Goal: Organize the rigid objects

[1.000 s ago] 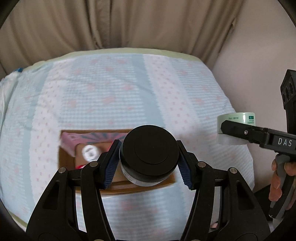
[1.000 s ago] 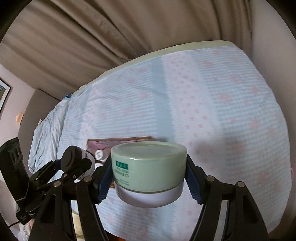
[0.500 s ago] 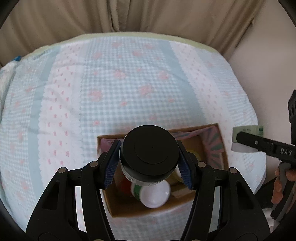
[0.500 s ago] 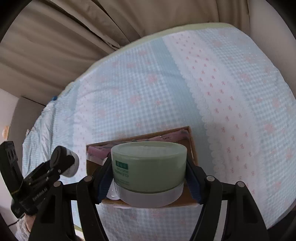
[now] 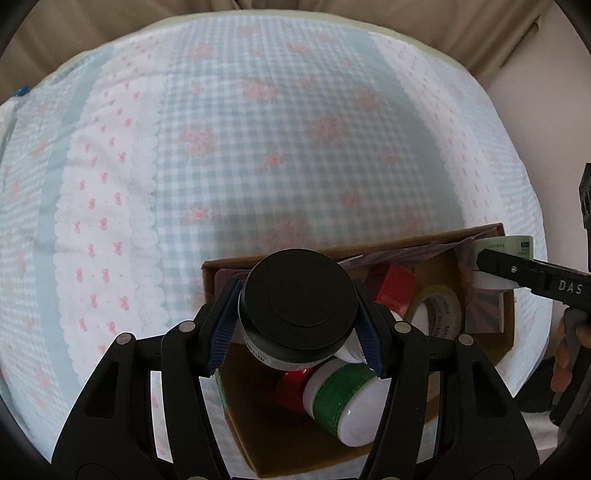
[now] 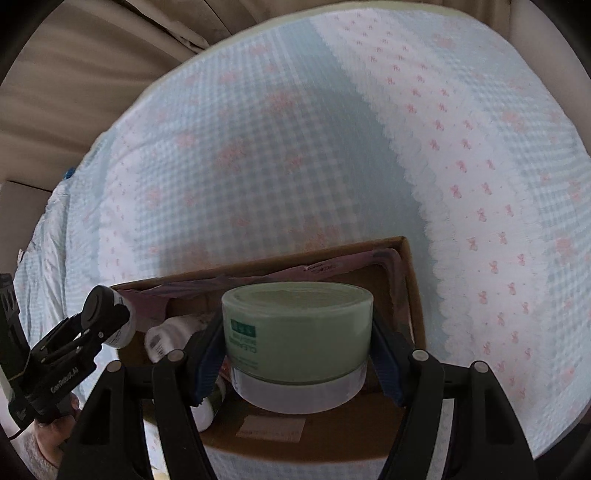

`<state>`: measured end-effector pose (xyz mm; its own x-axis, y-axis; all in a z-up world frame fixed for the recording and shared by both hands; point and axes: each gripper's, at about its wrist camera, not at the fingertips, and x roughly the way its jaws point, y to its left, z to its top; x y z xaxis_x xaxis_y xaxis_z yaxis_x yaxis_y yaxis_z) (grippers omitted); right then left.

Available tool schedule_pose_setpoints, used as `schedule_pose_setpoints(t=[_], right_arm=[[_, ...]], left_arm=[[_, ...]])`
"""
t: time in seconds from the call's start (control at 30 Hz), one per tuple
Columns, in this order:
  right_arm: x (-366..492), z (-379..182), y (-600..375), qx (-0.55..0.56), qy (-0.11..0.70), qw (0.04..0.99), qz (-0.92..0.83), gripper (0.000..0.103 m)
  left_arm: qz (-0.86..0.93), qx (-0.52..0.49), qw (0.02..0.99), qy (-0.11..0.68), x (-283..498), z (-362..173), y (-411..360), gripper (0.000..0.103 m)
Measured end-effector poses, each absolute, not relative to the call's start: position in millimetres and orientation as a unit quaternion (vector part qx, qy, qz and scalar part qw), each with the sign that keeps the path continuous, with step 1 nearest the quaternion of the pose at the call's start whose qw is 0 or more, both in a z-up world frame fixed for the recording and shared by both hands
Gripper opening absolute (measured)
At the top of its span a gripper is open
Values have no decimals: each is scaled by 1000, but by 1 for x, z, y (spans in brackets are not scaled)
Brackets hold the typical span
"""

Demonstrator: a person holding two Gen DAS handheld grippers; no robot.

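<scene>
- Beige curtains (image 5: 110, 22) are hanging behind a bed covered by a blue-and-white gingham sheet (image 5: 258, 147) with pink bows; an open cardboard box (image 5: 258, 435) is sitting on that sheet.
- Left gripper (image 5: 297, 326) is pointing steeply down, its blue-padded fingers (image 5: 223, 328) pressing on both sides of a black-lidded jar (image 5: 299, 312); the jar is hanging above the left part of the box.
- Right gripper (image 6: 297, 354) is clamping a pale green jar (image 6: 297, 332) with a clear base and green print on its side; this jar is sitting above the right part of the box, as the right wrist view shows it.
- In the left wrist view the right gripper is showing at the right edge, a hand (image 5: 565, 354) around its handle, with the green jar over the box's far right corner.
- In the right wrist view the left gripper is showing at the lower left, with the black-lidded jar at the box's left edge.
- Inside the box a green-banded white jar (image 5: 343, 398) is lying on its side, touching something red (image 5: 291, 387) beside it.
- A red block (image 5: 393, 286) and a roll of tape (image 5: 437, 314) are lying further back in the box, just beside each other.
- A pink patterned pack (image 6: 332, 267) is leaning along the box's far wall.
- A white bottle (image 6: 166, 338) is lying near the box's left side in the right wrist view; its label is too blurred to read.
</scene>
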<state>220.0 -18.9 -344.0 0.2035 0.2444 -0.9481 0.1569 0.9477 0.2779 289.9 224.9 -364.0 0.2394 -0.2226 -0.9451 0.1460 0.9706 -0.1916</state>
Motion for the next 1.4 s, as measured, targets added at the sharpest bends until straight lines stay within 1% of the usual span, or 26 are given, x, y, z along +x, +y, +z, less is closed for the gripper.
schedule_pose_setpoints(t=[0.23, 0.3, 0.33, 0.37, 0.4, 0.43, 0.47, 0.5, 0.6, 0.8, 0.97, 1.13, 1.33, 1.4], right_arm=[[230, -368, -22, 158, 654, 740, 12, 66], [232, -373, -23, 157, 658, 737, 2, 66], [233, -375, -24, 153, 658, 737, -5, 66], [234, -376, -24, 151, 659, 736, -9, 66], [234, -376, -24, 152, 660, 736, -9, 73], [233, -374, -24, 153, 656, 739, -5, 86], [233, -369, -23, 151, 648, 747, -4, 91], [232, -365, -21, 145, 645, 750, -3, 103], [228, -358, -16, 132, 644, 754, 2, 103], [209, -344, -19, 158, 635, 757, 12, 103], [192, -325, -17, 156, 620, 769, 13, 103], [176, -293, -16, 149, 601, 785, 17, 103], [156, -235, -23, 133, 566, 813, 28, 103], [148, -211, -27, 123, 551, 825, 31, 103]], left_arm=[[-119, 1, 786, 607, 294, -368, 215, 55], [-123, 9, 785, 607, 293, -367, 211, 59], [-127, 8, 784, 608, 293, -366, 209, 83], [-130, 8, 783, 609, 293, -364, 207, 102], [-132, 7, 786, 604, 292, -363, 206, 103], [-136, 4, 788, 601, 291, -361, 205, 103], [-135, 4, 788, 601, 291, -360, 204, 103], [-134, 5, 788, 600, 290, -358, 204, 103], [-133, 1, 789, 599, 285, -353, 204, 103], [-131, -6, 797, 590, 270, -335, 203, 103], [-130, -7, 807, 576, 254, -313, 200, 103], [-115, -6, 822, 558, 235, -275, 198, 103], [-95, -10, 844, 529, 213, -219, 192, 103], [-92, -9, 853, 514, 201, -191, 185, 103]])
